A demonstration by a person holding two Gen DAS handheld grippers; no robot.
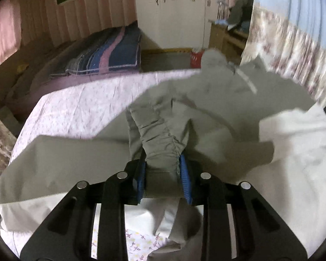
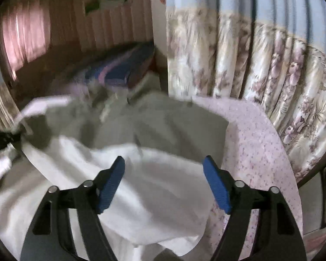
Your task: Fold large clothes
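The grey garment, a large jacket-like piece with a white lining, is spread in a heap on the floral bedsheet, near the side by the flowered curtain. A gathered, elasticated part of it, apparently a cuff or hem, is clamped between the blue pads of the left gripper. The right gripper is held spread wide just above the white lining, with nothing between its pads. For a clean fold, the clamped part is best carried across the garment with the cloth kept taut, while a free edge is pinched by the right gripper so that bunching is avoided. Beyond the garment, a striped blanket is stacked.
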